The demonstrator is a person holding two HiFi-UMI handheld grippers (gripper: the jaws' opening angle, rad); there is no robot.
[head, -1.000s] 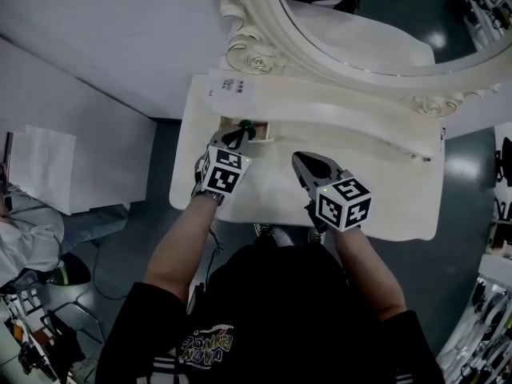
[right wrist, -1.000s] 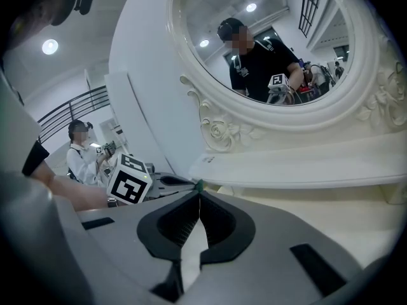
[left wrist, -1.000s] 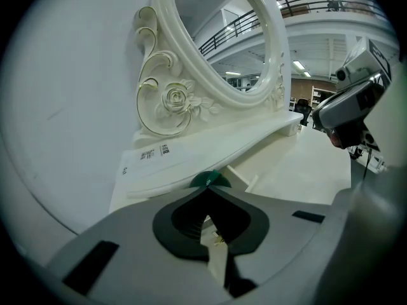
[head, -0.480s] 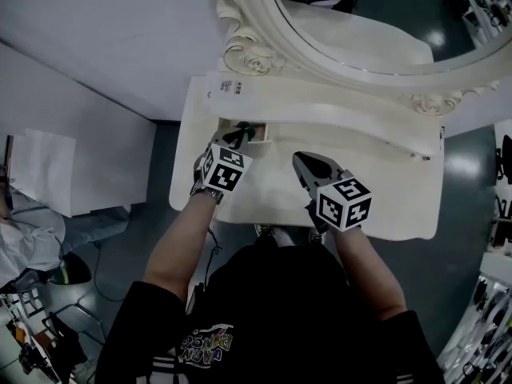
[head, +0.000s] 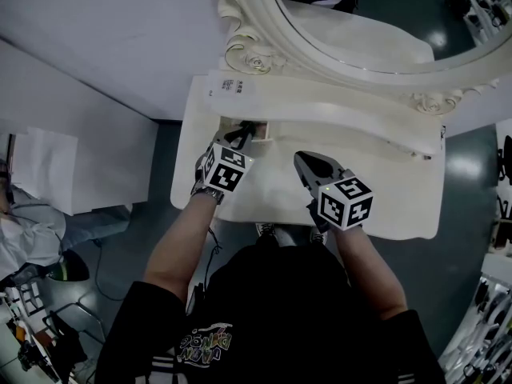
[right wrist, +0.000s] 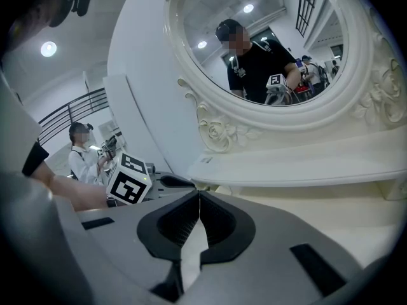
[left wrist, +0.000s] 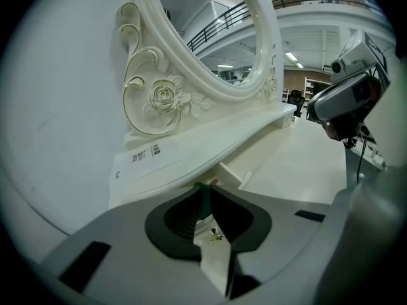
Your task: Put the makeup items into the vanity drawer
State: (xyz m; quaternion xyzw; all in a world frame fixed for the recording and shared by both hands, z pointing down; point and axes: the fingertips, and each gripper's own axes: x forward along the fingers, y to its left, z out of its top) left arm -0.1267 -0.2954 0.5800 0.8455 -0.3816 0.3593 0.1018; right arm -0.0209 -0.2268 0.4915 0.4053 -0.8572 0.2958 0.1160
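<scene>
A thin green makeup item (left wrist: 203, 197) is pinched between the tips of my left gripper (left wrist: 205, 188), which is shut on it. In the head view that gripper (head: 242, 131) reaches over the small open drawer (head: 266, 131) under the vanity's shelf, at the left of the tabletop. The drawer's white wall (left wrist: 234, 174) shows just beyond the jaws. My right gripper (head: 307, 165) hovers over the middle of the tabletop, shut with nothing in it (right wrist: 199, 196). What lies inside the drawer is hidden.
The white vanity top (head: 384, 190) stretches to the right. An ornate oval mirror (head: 376, 22) with carved roses (left wrist: 164, 96) stands behind the raised shelf (head: 352, 114). A label (left wrist: 146, 154) sits on the shelf's left end. The left gripper's marker cube (right wrist: 130, 178) is beside the right jaws.
My left gripper has edged slightly forward over the open drawer with the green item. The right gripper has hardly moved.
</scene>
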